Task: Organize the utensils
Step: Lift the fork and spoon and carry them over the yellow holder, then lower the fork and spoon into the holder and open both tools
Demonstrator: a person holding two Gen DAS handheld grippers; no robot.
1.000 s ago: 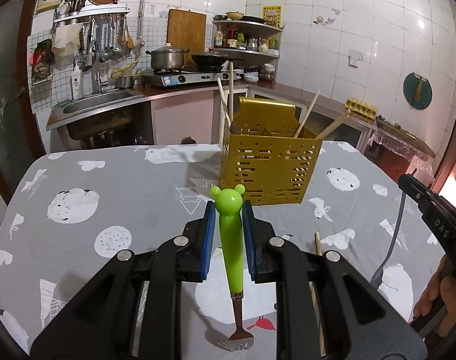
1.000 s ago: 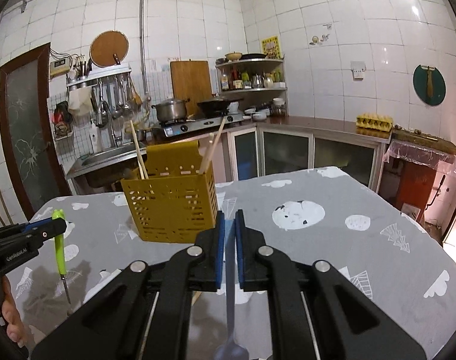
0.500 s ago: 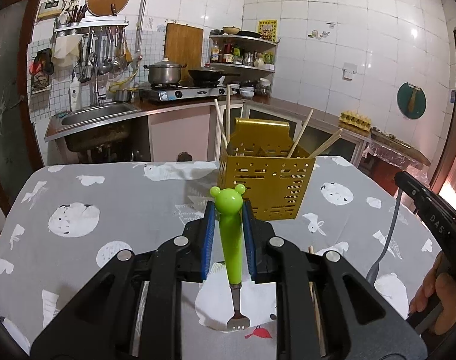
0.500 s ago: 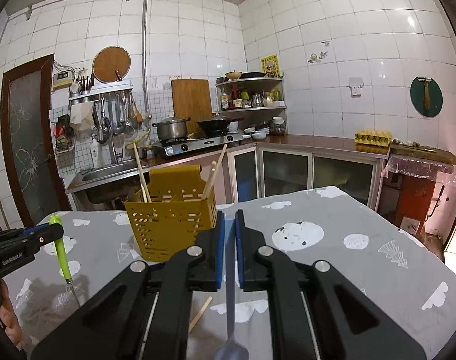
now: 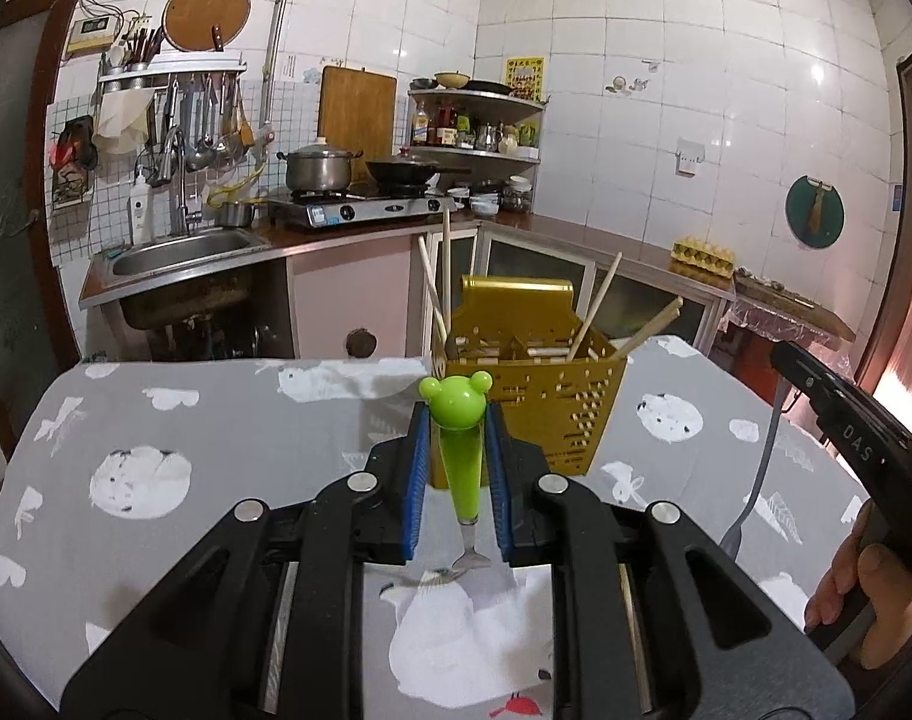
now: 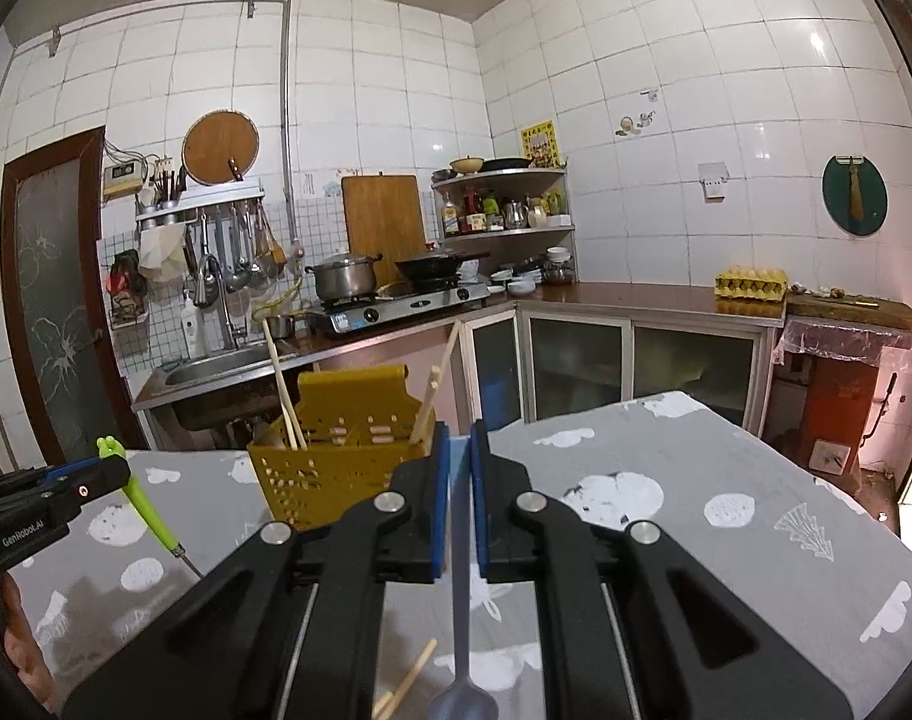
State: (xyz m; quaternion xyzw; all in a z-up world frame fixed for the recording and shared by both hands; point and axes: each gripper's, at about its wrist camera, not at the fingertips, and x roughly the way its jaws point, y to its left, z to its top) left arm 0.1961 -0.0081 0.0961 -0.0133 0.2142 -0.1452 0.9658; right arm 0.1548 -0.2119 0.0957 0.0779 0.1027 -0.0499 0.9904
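Observation:
My left gripper (image 5: 456, 420) is shut on a green fork (image 5: 459, 468) with a bear-head handle; the handle points up and the tines hang below the pads. My right gripper (image 6: 459, 438) is shut on the thin handle of a grey spoon (image 6: 461, 618), whose bowl hangs low near the frame bottom. A yellow perforated utensil holder (image 5: 534, 396) stands on the table beyond both grippers, with several wooden chopsticks (image 5: 594, 315) leaning in it. The right wrist view shows the holder (image 6: 330, 480) left of centre and the left gripper (image 6: 111, 471) with the fork (image 6: 147, 507) at the far left.
The table carries a grey cloth (image 5: 216, 420) with white prints. Loose chopsticks (image 6: 405, 684) lie on it under my right gripper. A person's hand (image 5: 858, 594) holds the right gripper at the right edge. Behind the table run a sink (image 5: 174, 246), a stove and cabinets.
Both grippers have risen a little and tilted up, each still holding its utensil. The holder sits lower and closer in both views, and the fork and spoon hang higher above the cloth.

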